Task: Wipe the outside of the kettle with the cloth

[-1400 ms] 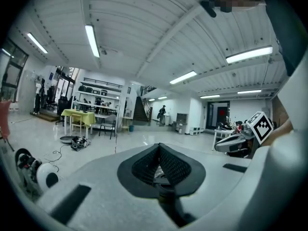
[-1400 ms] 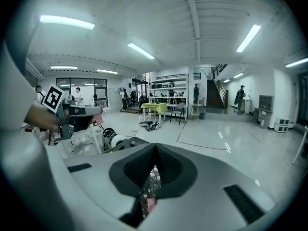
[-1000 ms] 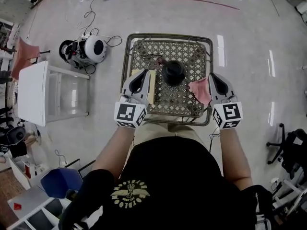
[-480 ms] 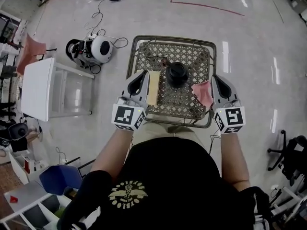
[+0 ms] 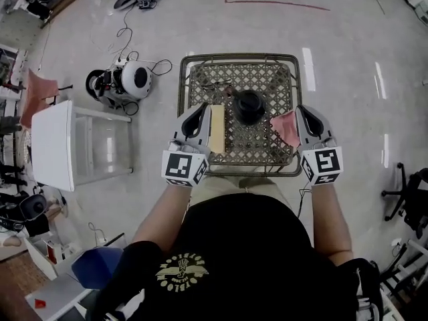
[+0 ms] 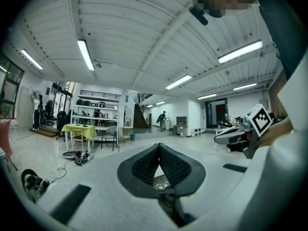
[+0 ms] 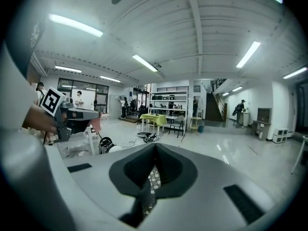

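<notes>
A black kettle (image 5: 249, 105) stands upright in the middle of a woven wicker table (image 5: 200, 79). A pink cloth (image 5: 284, 127) lies at the table's right side, right beside my right gripper (image 5: 304, 112). That gripper hovers over the table's right edge. Its jaws are shut, and the right gripper view (image 7: 155, 146) shows nothing pinched between them. My left gripper (image 5: 198, 112) hangs over the table's left edge, left of the kettle. It is shut and empty in the left gripper view (image 6: 159, 147). Both grippers point almost level, out across the room.
A pale yellow block (image 5: 216, 129) lies on the table by my left gripper. A white side table (image 5: 53, 146) and a round white device (image 5: 137, 79) with cables stand on the floor to the left. An office chair (image 5: 411, 199) is at the right.
My left gripper has come up a little. The right gripper and the cloth keep their places beside the kettle. The head camera has shifted slightly.
</notes>
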Tool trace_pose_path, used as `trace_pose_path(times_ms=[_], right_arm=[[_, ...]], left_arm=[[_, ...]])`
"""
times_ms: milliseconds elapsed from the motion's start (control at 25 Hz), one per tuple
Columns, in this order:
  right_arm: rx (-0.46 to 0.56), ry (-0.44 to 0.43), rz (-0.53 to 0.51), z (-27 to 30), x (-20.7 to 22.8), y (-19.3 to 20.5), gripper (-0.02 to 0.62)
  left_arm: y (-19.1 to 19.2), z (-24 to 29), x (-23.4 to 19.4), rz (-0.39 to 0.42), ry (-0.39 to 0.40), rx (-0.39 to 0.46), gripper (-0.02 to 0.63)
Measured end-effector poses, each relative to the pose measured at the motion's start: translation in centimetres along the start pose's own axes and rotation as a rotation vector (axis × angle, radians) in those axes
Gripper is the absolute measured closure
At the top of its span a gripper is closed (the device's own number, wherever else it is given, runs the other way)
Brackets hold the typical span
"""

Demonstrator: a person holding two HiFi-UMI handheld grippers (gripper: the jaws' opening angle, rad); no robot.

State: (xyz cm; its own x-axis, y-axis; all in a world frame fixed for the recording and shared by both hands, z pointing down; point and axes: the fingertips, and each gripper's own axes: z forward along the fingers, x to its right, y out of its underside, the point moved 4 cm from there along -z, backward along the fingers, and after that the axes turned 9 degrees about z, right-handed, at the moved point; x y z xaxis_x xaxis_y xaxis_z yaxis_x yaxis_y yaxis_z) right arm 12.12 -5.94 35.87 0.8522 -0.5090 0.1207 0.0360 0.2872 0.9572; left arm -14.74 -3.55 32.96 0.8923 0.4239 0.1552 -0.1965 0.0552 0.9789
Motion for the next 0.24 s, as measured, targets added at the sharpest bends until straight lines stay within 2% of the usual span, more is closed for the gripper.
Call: trace_pose_path(times_ms=[240], right_arm=[[-0.009,0.048,0.027,3.2,-0.5,0.3,0.584]], left_arm=[[1.5,2.5,-2.8,0.001,0.051,-0.011,0.601]])
